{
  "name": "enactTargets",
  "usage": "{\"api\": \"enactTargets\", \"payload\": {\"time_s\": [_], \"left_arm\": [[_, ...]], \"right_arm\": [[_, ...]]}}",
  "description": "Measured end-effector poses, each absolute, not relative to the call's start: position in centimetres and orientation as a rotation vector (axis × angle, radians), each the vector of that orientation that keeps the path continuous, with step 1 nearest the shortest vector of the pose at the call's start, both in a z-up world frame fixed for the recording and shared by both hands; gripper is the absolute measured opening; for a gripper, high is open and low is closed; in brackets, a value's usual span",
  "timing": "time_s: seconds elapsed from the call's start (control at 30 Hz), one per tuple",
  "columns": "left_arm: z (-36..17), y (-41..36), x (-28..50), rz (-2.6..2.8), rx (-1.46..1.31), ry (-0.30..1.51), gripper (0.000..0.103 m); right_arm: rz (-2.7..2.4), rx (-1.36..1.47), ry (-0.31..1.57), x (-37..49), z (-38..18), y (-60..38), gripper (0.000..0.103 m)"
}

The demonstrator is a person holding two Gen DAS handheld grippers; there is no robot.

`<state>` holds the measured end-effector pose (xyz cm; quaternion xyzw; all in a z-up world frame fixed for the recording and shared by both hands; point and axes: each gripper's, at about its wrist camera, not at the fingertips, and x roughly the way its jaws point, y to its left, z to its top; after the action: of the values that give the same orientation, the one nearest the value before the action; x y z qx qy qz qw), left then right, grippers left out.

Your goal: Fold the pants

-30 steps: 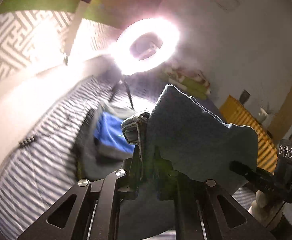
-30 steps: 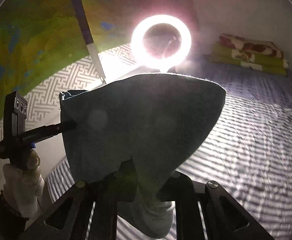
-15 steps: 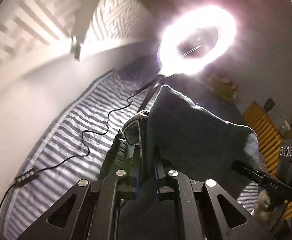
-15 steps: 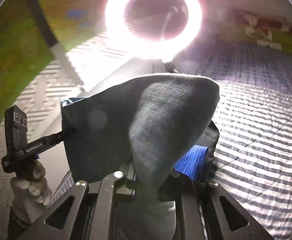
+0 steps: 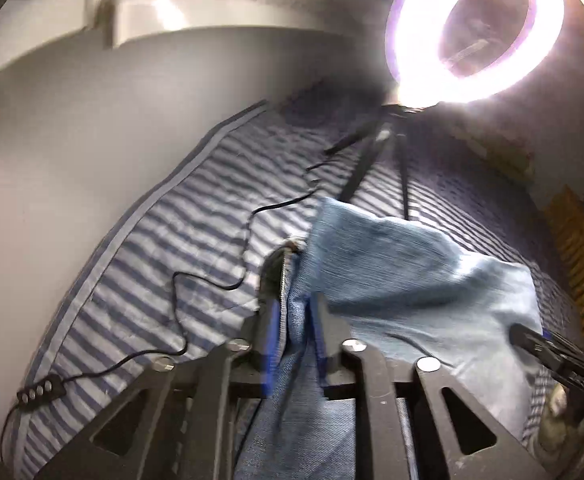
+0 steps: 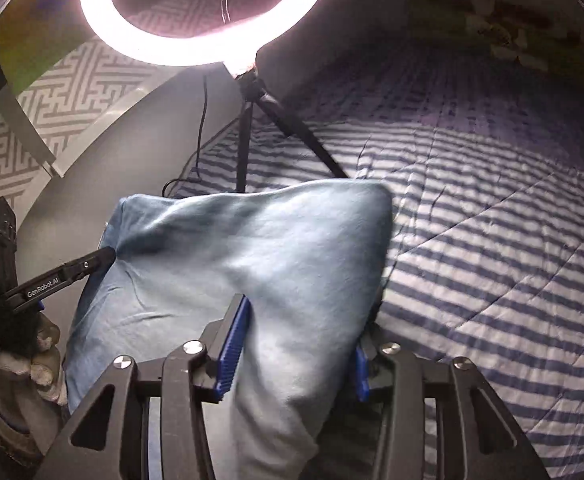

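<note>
Light blue denim pants (image 5: pixel 411 276) hang folded between both grippers above a striped bed. In the left wrist view my left gripper (image 5: pixel 295 280) is shut on one edge of the pants, with the cloth pinched between its blue pads. My right gripper (image 5: pixel 521 330) touches the far corner at the right. In the right wrist view the pants (image 6: pixel 232 248) drape over my right gripper (image 6: pixel 299 332), whose jaws stand well apart with cloth bunched loosely between them. The left gripper (image 6: pixel 106 256), held by a gloved hand (image 6: pixel 28 364), grips the left corner.
A lit ring light (image 6: pixel 196 12) on a black tripod (image 6: pixel 276 108) stands on the striped bedspread (image 6: pixel 491 240) just beyond the pants. Its cable with an inline remote (image 5: pixel 40 392) snakes across the bed. A grey wall (image 5: pixel 92 140) borders the bed; folded blankets (image 6: pixel 503 28) lie far off.
Both grippers tilted down toward the bed and closer to the ring light. The right gripper's jaws have spread wider around the cloth. The left stays clamped.
</note>
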<state>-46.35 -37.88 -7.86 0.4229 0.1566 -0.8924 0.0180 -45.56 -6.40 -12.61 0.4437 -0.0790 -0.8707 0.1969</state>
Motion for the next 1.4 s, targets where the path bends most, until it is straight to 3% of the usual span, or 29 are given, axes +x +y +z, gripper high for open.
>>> {"api": "enactTargets", "payload": {"time_s": [0.07, 0.23, 0.33, 0.37, 0.47, 0.6, 0.87, 0.97, 1.4], "left_arm": [[-6.9, -38.2, -45.9, -2.765, 1.24, 0.457, 0.03], [-3.8, -36.2, -44.1, -2.836, 1.19, 0.34, 0.031], [-3.2, -33.2, -42.3, -2.887, 1.236, 0.229, 0.061], [-3.3, -32.2, -41.6, -2.902, 1.254, 0.201, 0.064], [-4.5, -29.3, -38.8, -2.904, 1.342, 0.111, 0.064], [-6.9, -28.3, -36.1, -2.856, 1.44, 0.138, 0.065], [-9.7, -28.1, -29.7, -2.733, 1.521, 0.138, 0.073], [-8.9, -28.0, -26.1, -2.725, 1.548, 0.286, 0.074], [2.2, -19.4, -9.8, -2.854, 1.324, 0.177, 0.077]], "right_arm": [[-2.523, 1.208, -0.208, -45.1, -11.7, -5.5, 0.047], [-2.706, 1.053, -0.201, -41.5, -8.6, -3.3, 0.047], [-2.639, 1.003, -0.111, -38.1, -7.8, -4.9, 0.047], [-2.613, 0.993, -0.088, -36.9, -7.8, -5.4, 0.047], [-2.536, 0.988, 0.03, -33.0, -8.5, -8.1, 0.047], [-2.48, 1.035, 0.146, -29.8, -10.7, -10.7, 0.047], [-2.341, 1.297, 0.171, -25.1, -15.1, -9.2, 0.047], [-2.344, 1.338, 0.133, -22.5, -15.0, -6.7, 0.047], [-2.542, 1.122, 0.078, -10.5, -4.4, 0.4, 0.047]]}}
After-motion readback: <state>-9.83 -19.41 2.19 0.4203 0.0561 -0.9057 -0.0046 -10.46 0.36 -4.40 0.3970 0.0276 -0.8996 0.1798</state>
